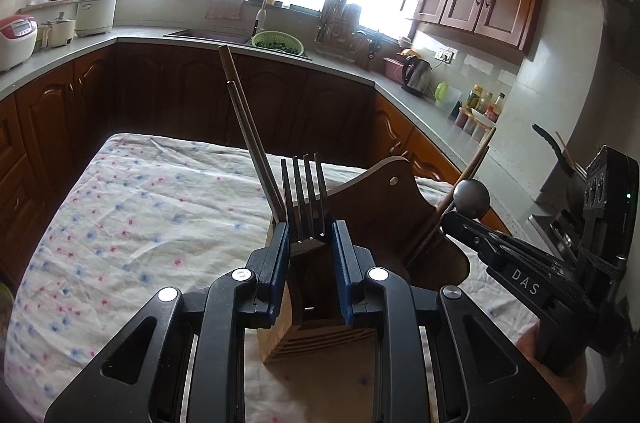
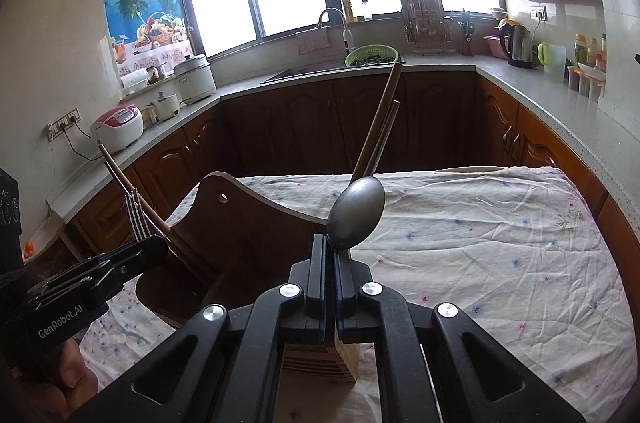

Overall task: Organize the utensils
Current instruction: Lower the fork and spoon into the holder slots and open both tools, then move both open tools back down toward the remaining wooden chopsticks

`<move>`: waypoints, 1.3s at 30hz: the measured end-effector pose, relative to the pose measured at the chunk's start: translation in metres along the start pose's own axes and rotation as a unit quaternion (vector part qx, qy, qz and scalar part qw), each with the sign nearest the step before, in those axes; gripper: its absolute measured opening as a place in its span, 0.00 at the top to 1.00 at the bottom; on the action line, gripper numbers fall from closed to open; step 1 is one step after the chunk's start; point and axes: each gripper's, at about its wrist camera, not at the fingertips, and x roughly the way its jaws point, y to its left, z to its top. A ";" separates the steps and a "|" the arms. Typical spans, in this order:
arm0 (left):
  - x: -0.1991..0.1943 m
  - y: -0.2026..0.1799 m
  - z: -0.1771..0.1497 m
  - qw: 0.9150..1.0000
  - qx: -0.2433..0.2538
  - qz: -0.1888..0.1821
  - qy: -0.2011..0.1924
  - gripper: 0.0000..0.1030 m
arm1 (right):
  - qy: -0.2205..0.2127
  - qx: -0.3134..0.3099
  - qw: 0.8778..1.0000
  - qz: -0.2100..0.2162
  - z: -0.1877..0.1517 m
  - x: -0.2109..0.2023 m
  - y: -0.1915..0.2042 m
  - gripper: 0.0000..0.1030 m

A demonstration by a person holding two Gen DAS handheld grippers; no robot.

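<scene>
While both my hands angle downward over the cloth-covered table (image 1: 120, 207), each claw sits right above the wooden utensil holder (image 1: 316, 327). My left gripper (image 1: 310, 243) has its blue pads narrowly parted with the fork (image 1: 306, 197) clamped between them, tines pointing up, the handle dropping into a compartment of the holder beneath. Just behind the fork a pair of chopsticks (image 1: 248, 127) leans up and to the left out of the holder. My right gripper (image 2: 329, 255) points the same way, tilted down, its jaws almost fully together and pinching the neck of a spoon (image 2: 356, 213), whose bowl stands upright above the fingertips; the handle below is hidden by the claw, so I cannot tell how deep it sits in the holder. From my left wrist view the right claw reaches in from the right edge, close beside mine but not touching. A curved wooden board (image 2: 248, 223) stands just behind the holder. My left hand (image 2: 60, 375) wraps the grip low at the left of the right wrist view.
</scene>
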 end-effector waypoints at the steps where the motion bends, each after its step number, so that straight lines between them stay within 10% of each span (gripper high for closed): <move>1: 0.000 0.000 0.000 1.000 -0.001 0.000 0.001 0.81 | 0.000 0.003 1.000 0.002 0.000 0.000 -0.001 0.93; 13: -0.016 -0.004 0.001 1.000 -0.006 -0.006 -0.010 0.60 | -0.025 0.057 0.998 0.017 0.003 -0.026 -0.019 0.65; 27: -0.096 0.010 -0.029 0.999 -0.027 0.019 -0.033 0.08 | -0.077 0.097 0.991 0.041 -0.014 -0.100 -0.024 0.16; 39: -0.166 0.020 -0.067 0.998 -0.047 0.028 -0.032 0.06 | -0.081 0.090 0.992 0.039 -0.064 -0.172 -0.003 0.05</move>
